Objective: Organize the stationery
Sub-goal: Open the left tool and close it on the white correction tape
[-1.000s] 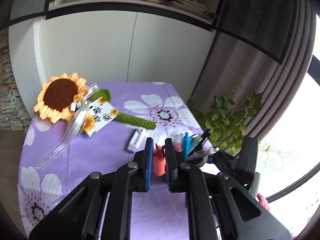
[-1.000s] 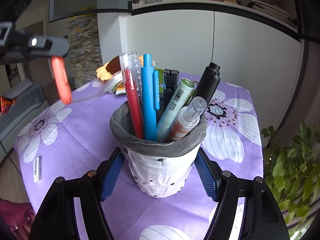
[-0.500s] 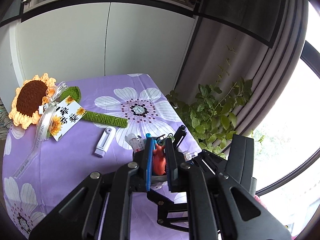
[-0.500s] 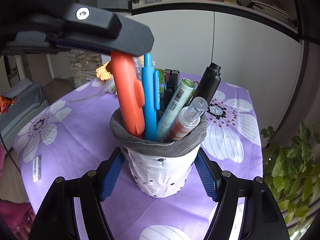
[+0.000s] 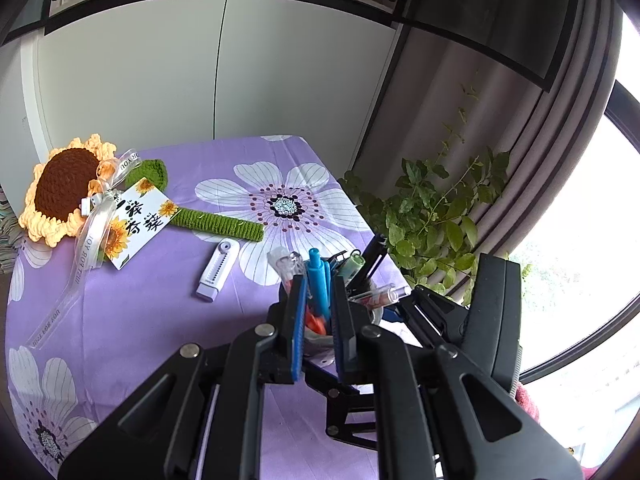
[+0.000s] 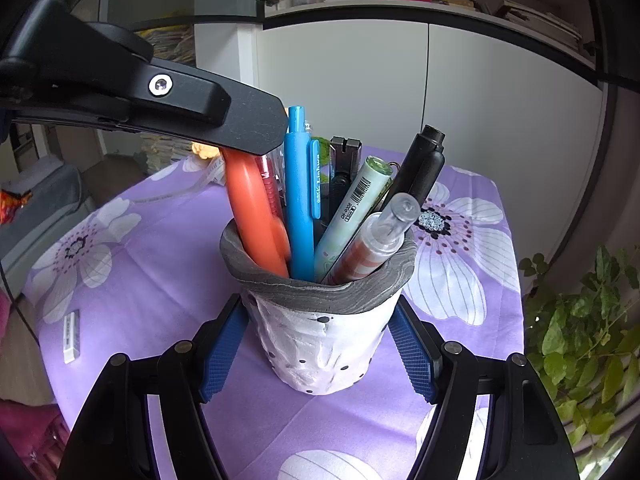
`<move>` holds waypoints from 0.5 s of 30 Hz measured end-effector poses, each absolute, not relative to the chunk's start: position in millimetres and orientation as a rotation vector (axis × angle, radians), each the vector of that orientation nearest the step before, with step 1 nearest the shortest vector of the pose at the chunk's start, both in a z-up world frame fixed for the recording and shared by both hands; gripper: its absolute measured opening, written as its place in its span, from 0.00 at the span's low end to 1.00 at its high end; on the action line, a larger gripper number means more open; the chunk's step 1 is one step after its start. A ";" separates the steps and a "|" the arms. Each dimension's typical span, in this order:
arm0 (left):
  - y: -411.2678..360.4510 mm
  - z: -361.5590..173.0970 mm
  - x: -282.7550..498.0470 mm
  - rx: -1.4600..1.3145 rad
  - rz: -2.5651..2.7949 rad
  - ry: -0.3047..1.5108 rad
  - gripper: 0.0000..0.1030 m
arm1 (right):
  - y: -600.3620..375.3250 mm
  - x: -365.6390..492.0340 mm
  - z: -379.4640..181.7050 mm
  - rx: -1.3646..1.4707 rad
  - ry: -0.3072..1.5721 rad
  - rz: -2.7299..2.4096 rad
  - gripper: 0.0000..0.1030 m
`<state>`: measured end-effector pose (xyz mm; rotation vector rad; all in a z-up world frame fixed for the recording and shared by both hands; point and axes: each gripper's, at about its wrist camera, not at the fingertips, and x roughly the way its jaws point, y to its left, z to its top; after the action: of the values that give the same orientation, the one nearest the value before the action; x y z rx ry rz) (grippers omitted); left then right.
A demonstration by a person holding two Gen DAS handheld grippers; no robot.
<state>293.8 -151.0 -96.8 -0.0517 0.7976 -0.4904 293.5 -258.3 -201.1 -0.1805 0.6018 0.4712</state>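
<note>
A grey-rimmed white pen cup [image 6: 320, 340] stands on the purple flowered cloth [image 6: 160, 240], and my right gripper [image 6: 318, 312] is shut on its sides. The cup holds a blue pen [image 6: 298, 200], a green marker [image 6: 352, 208], a black pen [image 6: 420, 168] and a clear-capped pen [image 6: 380, 236]. An orange utility knife [image 6: 252, 208] stands inside the cup's left rim, its lower part blurred. My left gripper [image 5: 318, 284] hovers just above the cup with its jaws opening. The orange knife [image 5: 314, 322] shows below them, loose between the pads.
A white flat correction-tape-like case [image 5: 218, 268] and a crochet sunflower [image 5: 64, 188] with a card lie farther back on the cloth. A white eraser [image 6: 71, 336] lies near the table's left edge. A leafy plant [image 5: 432, 208] stands beyond the right edge.
My left gripper carried the orange knife over the cup and lowered it in. Its jaws now stand wider and the knife sits lower. The right gripper and cup have not moved.
</note>
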 end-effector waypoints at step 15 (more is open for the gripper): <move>-56.4 -123.4 239.0 -0.079 -0.207 0.964 0.32 | -256.4 294.4 -202.4 -0.200 0.607 0.456 0.71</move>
<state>239.0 -56.4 -123.4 -0.0790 0.9638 -0.2069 294.4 -256.4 -202.4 -0.2003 0.6071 0.4564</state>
